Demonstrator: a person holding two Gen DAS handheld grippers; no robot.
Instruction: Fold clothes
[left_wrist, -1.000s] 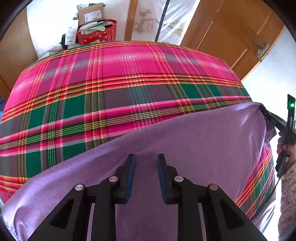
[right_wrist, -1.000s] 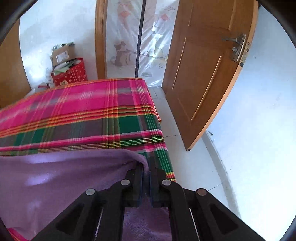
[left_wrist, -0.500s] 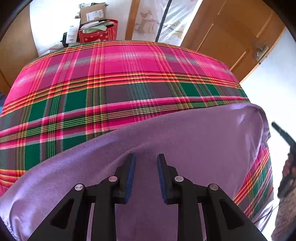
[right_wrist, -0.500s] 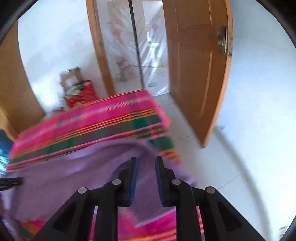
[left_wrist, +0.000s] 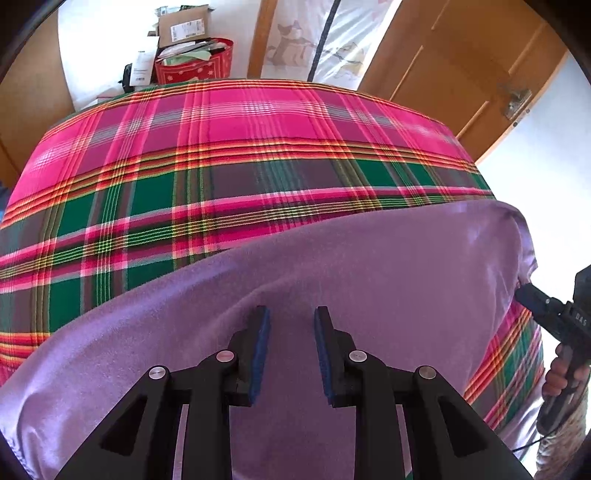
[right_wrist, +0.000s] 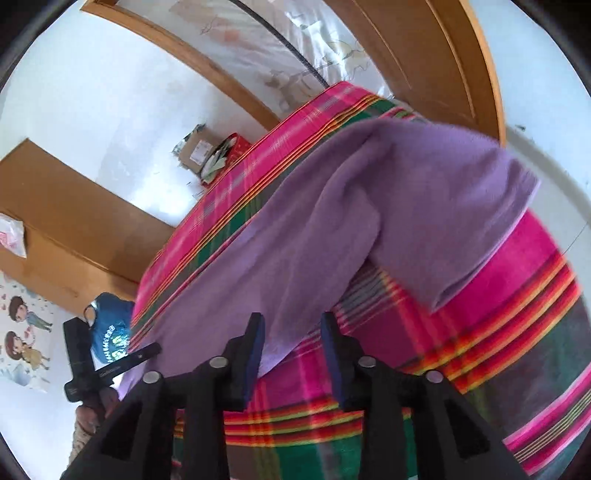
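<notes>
Left gripper (left_wrist: 291, 328): I see the jaws slightly parted, nothing between them, poised over the purple garment (left_wrist: 332, 280). Right gripper (right_wrist: 291, 332): jaws opening, nothing gripped, the garment's edge just beyond the pads. Garment: spread on the plaid cloth (left_wrist: 221, 155), one corner folded over. Behind: red box (left_wrist: 194, 64), wooden door (left_wrist: 461, 55).

Matt fleecy purple cloth (left_wrist: 369, 277) on woven plaid bedcover (left_wrist: 221, 155)

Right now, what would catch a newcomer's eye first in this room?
The loud pink-and-green plaid cloth covering the table, filling most of both views. A soft purple garment lies across its near side. Behind, a red box crammed with papers sits on the floor beside a wooden door.
</notes>
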